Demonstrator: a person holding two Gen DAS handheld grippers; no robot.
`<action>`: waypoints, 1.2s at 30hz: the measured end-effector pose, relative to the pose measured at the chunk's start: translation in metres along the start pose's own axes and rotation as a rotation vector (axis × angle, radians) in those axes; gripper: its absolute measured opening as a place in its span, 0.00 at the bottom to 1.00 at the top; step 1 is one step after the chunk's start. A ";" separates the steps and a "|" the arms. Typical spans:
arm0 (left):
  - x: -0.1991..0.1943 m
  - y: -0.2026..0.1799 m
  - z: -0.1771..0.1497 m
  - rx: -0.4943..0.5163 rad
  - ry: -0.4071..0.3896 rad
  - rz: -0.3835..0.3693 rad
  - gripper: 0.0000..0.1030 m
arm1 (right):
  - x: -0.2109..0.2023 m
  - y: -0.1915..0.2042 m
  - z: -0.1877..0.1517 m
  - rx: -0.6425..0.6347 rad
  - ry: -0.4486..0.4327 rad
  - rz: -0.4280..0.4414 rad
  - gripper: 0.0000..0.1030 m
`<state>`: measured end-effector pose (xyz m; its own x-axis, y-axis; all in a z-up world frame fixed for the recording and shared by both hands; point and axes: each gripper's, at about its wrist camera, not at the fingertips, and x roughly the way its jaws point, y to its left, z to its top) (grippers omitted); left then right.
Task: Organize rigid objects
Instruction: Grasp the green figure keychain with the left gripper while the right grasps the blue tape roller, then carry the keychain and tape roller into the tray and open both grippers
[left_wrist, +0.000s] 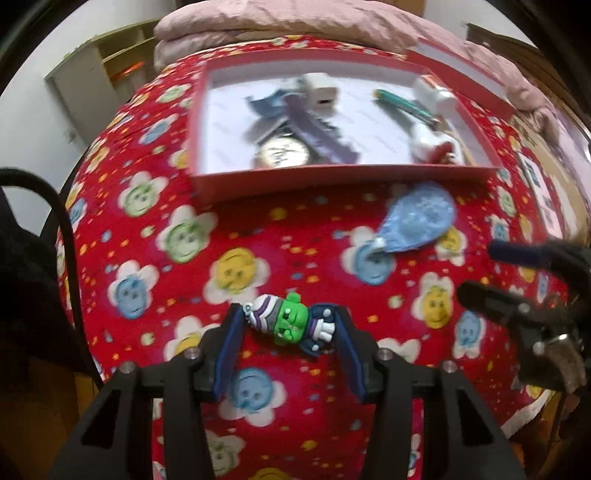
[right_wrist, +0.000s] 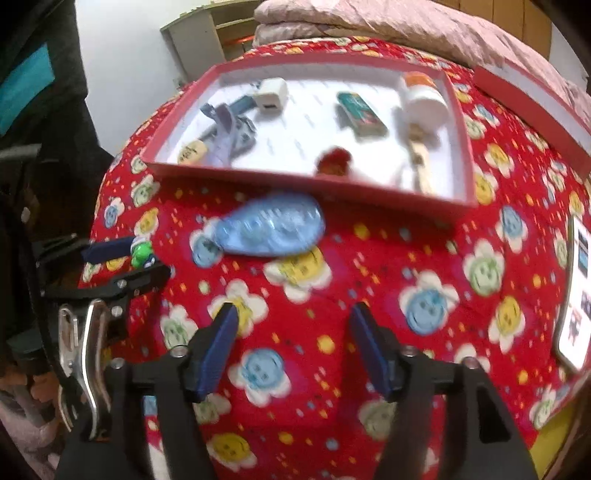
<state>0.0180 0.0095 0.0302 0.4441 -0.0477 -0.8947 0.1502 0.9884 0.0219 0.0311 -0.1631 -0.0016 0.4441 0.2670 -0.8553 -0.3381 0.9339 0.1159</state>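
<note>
My left gripper (left_wrist: 290, 323) is shut on a green-faced toy figure (left_wrist: 291, 323) with a striped hat, held crosswise between the blue pads just above the red flowered cloth. The figure also shows at the left in the right wrist view (right_wrist: 142, 253). My right gripper (right_wrist: 291, 317) is open and empty over the cloth. A blue teardrop-shaped case (right_wrist: 271, 229) lies in front of the red box (right_wrist: 306, 184); it also shows in the left wrist view (left_wrist: 419, 218). The box (left_wrist: 332, 181) holds a white charger (right_wrist: 271, 96), a teal card box (right_wrist: 362, 114), a white bottle (right_wrist: 424, 99) and other small items.
The box lid (right_wrist: 532, 110) lies at the back right. A folded pink blanket (left_wrist: 288, 18) lies behind the box. A white card (right_wrist: 576, 295) lies at the cloth's right edge. A shelf unit (left_wrist: 96, 70) stands at the back left.
</note>
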 end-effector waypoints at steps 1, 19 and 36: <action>0.000 0.004 -0.001 -0.012 0.002 0.000 0.50 | 0.001 0.003 0.004 -0.004 -0.011 -0.002 0.75; -0.001 0.018 -0.007 -0.046 -0.006 -0.038 0.50 | 0.039 0.032 0.040 -0.117 -0.012 -0.124 0.85; -0.002 0.016 -0.004 -0.046 -0.005 -0.035 0.50 | 0.022 0.019 0.025 -0.062 -0.008 -0.082 0.85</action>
<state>0.0160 0.0256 0.0310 0.4438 -0.0831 -0.8923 0.1255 0.9916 -0.0300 0.0553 -0.1334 -0.0053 0.4789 0.1923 -0.8565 -0.3508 0.9363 0.0141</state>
